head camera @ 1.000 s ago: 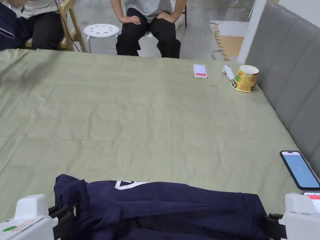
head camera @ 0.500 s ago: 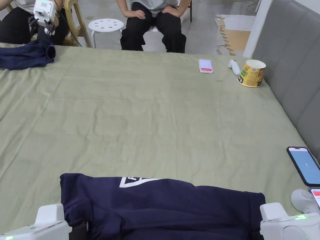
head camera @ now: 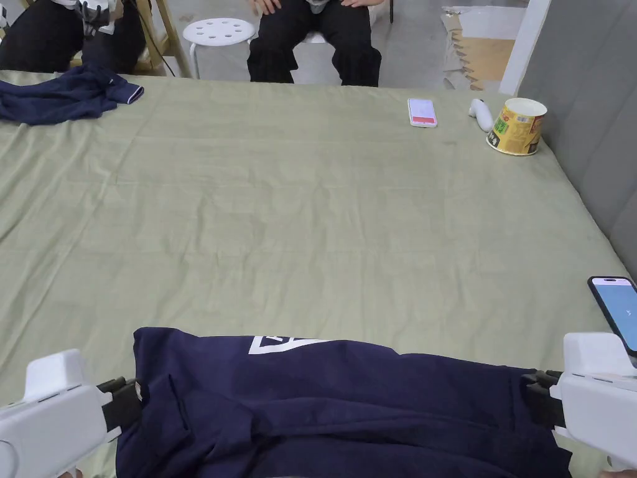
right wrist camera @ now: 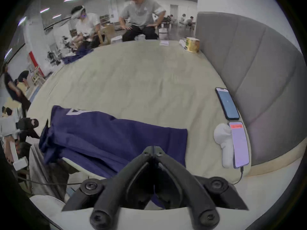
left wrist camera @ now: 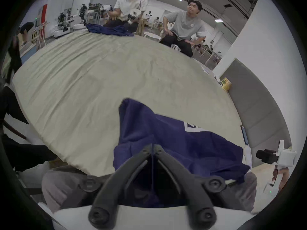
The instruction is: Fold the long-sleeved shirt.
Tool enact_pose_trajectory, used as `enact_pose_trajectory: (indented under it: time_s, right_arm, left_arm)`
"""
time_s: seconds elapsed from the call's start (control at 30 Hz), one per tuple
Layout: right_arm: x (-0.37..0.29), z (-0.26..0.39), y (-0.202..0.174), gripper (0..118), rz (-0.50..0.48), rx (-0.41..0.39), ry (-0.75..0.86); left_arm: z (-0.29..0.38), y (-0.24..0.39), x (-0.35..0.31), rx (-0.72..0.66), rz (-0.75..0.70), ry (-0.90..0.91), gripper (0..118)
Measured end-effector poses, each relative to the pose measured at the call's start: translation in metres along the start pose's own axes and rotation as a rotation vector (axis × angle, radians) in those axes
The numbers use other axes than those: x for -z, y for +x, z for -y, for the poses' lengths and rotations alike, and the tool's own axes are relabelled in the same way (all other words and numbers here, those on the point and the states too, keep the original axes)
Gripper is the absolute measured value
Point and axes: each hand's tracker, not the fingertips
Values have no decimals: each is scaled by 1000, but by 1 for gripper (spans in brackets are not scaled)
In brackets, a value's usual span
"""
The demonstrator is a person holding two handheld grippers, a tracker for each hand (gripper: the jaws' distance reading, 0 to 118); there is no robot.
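Pinching the navy shirt (head camera: 336, 404) at its two ends, the left gripper (left wrist camera: 152, 148) and right gripper (right wrist camera: 153, 149) both have their jaws closed tip to tip on the cloth. The shirt lies along the bottom of the head view on the green sheet (head camera: 311, 218), its lower part cut off by the frame. At upper right a yellow paper cup (head camera: 517, 126) stands upright; its contents cannot be made out.
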Motion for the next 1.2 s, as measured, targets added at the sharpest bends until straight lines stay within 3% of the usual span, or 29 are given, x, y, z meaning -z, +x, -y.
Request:
enact_pose_trajectory:
  time_s: [0.23, 0.27, 0.33, 0.37, 0.4, 0.57, 0.7, 0.77, 0.93, 1.03, 1.2]
  right_arm:
    - [1, -3, -18, 0, -39, -57, -8]
    - [2, -4, -20, 0, -41, -62, -11]
    - [3, -3, -24, 0, -46, -71, -17]
    - [3, -2, -26, 0, -53, -75, -16]
    - [2, -2, -27, 0, -59, -79, -14]
    - [-7, -5, -39, 0, -83, -99, 3]
    - [-13, -10, -45, 0, -90, -117, 17]
    - [-15, -10, -46, 0, -91, -120, 23]
    - [-17, -11, -51, 0, -93, -119, 28]
    - [-19, -11, -54, 0, -97, -121, 28]
    - [-17, -11, -56, 0, -103, -111, 26]
  left_arm:
    - [-18, -32, -33, -95, 89, 72, 5]
    - [-19, -43, -31, -129, 136, 47, 25]
    - [-18, -64, -20, -217, 213, -17, 96]
    - [-14, -75, -9, -246, 242, -62, 110]
    - [-9, -86, -5, -272, 238, -28, 107]
    - [-1, -117, 43, -398, 429, -250, 108]
    - [10, -129, 80, -477, 393, -336, 108]
    - [14, -112, 81, -487, 512, -274, 109]
    - [18, -115, 126, -663, 746, -297, 112]
    - [23, -87, 133, -588, 797, -312, 112]
    - [24, -61, 124, -479, 733, -297, 107]
